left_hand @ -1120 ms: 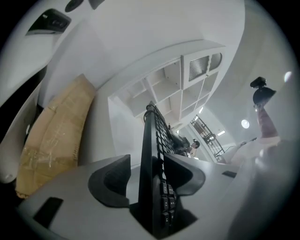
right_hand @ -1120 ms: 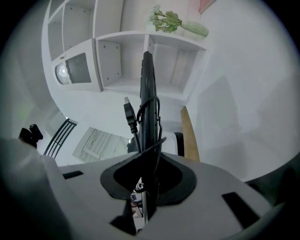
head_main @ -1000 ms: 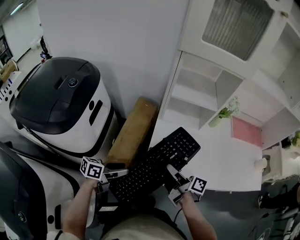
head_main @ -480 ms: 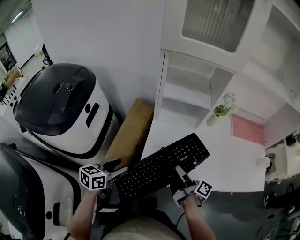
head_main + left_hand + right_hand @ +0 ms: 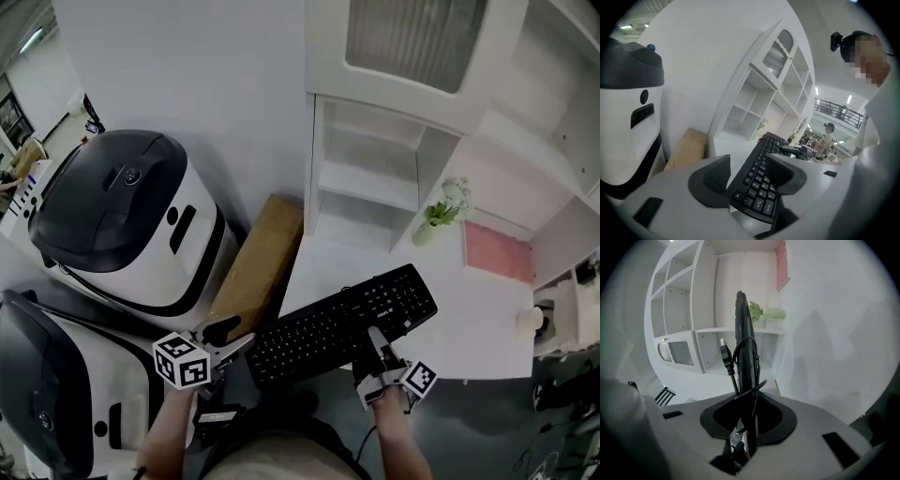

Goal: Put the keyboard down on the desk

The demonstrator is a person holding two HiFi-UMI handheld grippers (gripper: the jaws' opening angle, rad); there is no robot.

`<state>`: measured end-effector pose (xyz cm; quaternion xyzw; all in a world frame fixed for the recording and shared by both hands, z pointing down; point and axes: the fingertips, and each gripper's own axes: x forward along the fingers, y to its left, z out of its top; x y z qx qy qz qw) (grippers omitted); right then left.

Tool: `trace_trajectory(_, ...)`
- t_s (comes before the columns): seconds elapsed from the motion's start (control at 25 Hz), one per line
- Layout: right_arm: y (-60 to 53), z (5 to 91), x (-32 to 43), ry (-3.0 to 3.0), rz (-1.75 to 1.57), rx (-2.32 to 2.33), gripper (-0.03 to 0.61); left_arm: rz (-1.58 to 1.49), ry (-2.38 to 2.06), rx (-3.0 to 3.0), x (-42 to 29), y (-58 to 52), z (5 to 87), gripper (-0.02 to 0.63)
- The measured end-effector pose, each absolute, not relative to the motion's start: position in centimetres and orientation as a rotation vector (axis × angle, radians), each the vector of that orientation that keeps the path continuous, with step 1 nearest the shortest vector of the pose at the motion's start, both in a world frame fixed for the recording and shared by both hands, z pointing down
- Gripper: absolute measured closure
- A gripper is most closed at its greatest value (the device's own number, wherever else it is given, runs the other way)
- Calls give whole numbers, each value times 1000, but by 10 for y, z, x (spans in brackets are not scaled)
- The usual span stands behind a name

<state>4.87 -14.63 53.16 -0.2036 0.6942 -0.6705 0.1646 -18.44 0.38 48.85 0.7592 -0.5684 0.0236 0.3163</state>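
Note:
The black keyboard (image 5: 342, 323) hangs slanted over the front left corner of the white desk (image 5: 469, 314), its right half above the desktop. My right gripper (image 5: 375, 342) is shut on its near long edge. In the right gripper view the keyboard (image 5: 743, 357) stands edge-on between the jaws, with its cable and USB plug (image 5: 724, 352) looped beside it. My left gripper (image 5: 234, 345) is open at the keyboard's left end. In the left gripper view that end (image 5: 757, 187) lies between the wide-set pads (image 5: 715, 178), with a gap showing on the left side.
A white shelf unit (image 5: 375, 178) stands at the back of the desk, with a small plant (image 5: 441, 211) and a pink board (image 5: 502, 253). A cardboard box (image 5: 258, 262) and two large white-and-black machines (image 5: 122, 216) fill the floor to the left. A white roll (image 5: 530, 322) sits at the desk's right.
The keyboard has shifted right and further over the desk, carried by my right gripper. My left gripper has stayed by its left end and risen a little.

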Motion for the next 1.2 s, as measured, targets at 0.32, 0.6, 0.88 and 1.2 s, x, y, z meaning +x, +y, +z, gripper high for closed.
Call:
trace_trajectory(0.32, -152, 515, 64, 1903, -1840, -707, 483, 72, -1387, 2147, -180, -20, 481, 371)
trace_trajectory(0.6, -144, 502, 58, 1882, -1790, -810, 482, -27, -1323, 2161, -202, -14, 488, 371)
trace_trajectory(0.88, -121, 508, 40, 1852, -1784, -859, 483, -88, -1242, 2146, -220, 3, 498, 371)
trace_trajectory(1.2, -108, 495, 70, 1797, -1688, -920, 482, -39, -1115, 2225, -192, -8, 503, 371)
